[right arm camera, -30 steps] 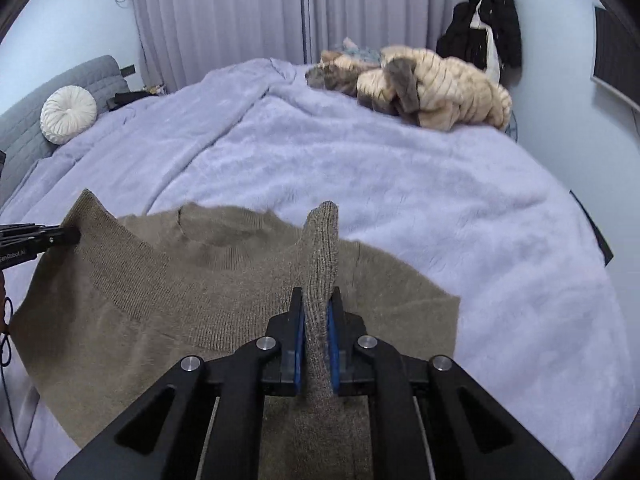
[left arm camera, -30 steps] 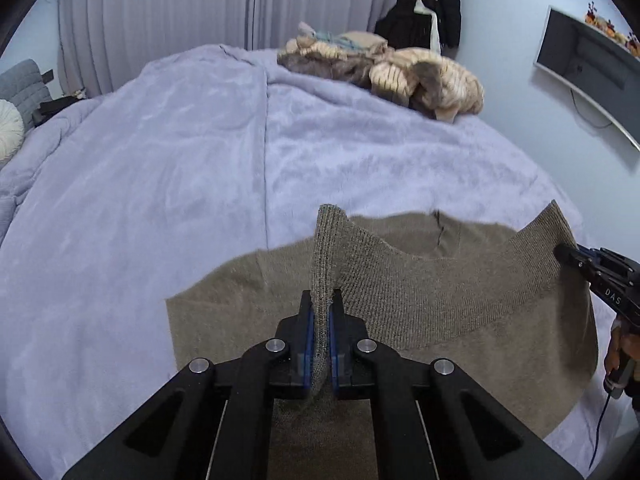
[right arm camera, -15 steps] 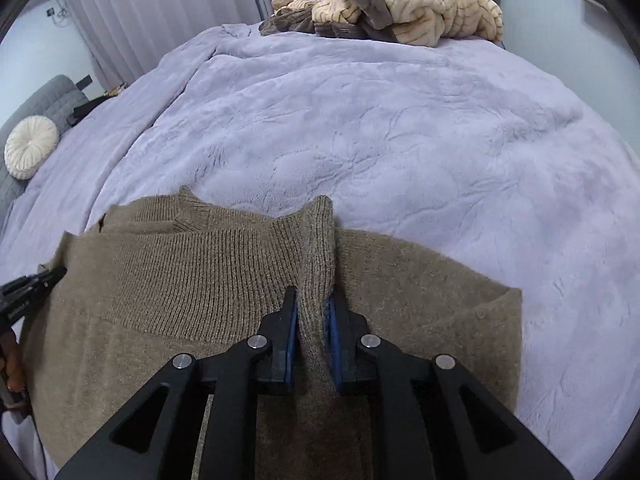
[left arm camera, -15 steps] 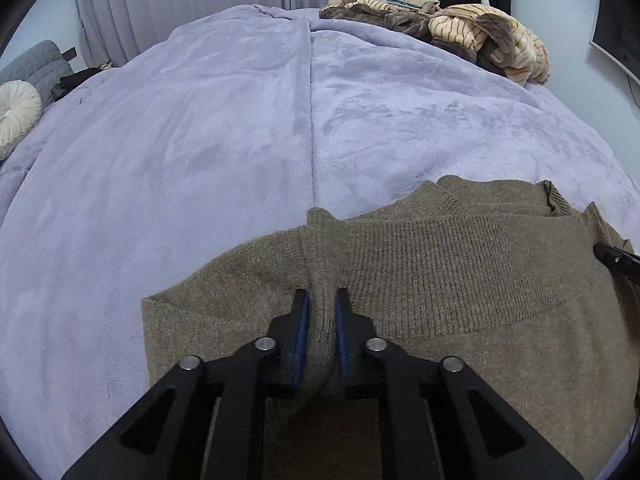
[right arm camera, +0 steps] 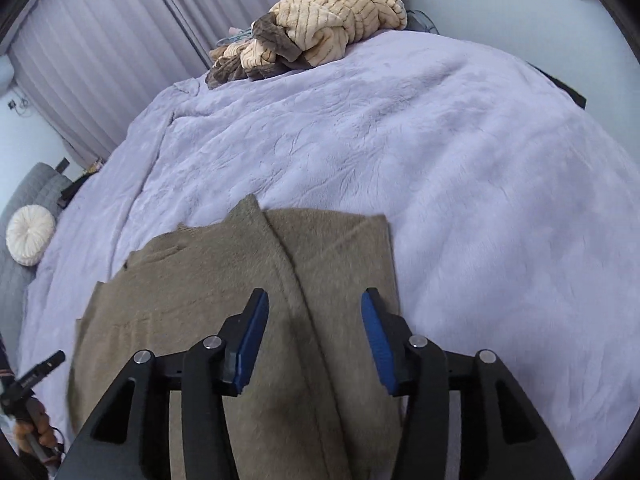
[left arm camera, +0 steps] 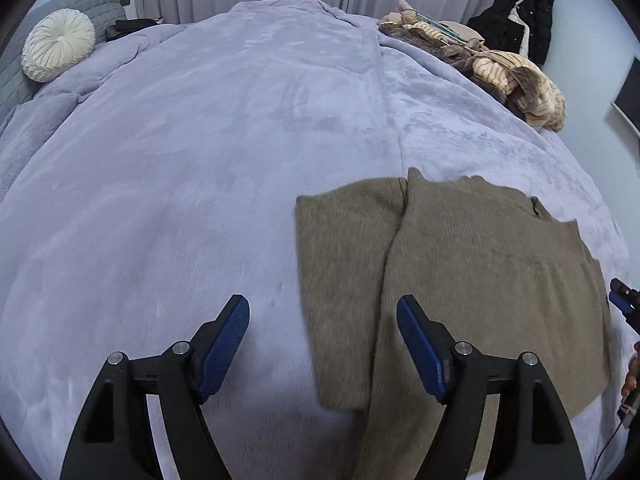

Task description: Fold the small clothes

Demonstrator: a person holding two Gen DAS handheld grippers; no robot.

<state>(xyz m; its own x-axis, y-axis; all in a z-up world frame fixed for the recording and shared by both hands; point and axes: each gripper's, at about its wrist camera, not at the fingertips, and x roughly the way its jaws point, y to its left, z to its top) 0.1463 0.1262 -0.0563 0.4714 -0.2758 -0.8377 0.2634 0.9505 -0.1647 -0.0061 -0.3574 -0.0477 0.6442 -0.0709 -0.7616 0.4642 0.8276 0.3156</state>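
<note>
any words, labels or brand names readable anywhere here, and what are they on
None can be read.
The left gripper, seen at the edge of the right wrist view, carries small pale lettering on its finger, too small and blurred to make out.
The brown sweater shows no label or print.

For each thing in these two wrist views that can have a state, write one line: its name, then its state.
Brown sweater: lying flat on the blanket, folded over on itself, released.
Left gripper: open, jaws just opened, nothing pressed between them.
Right gripper: open above the sweater, jaws just opened, pads clear of the knit.
Lilac blanket: spread over the bed, lightly creased.
Pile of clothes: heaped, unfolded, at the far edge.
</note>
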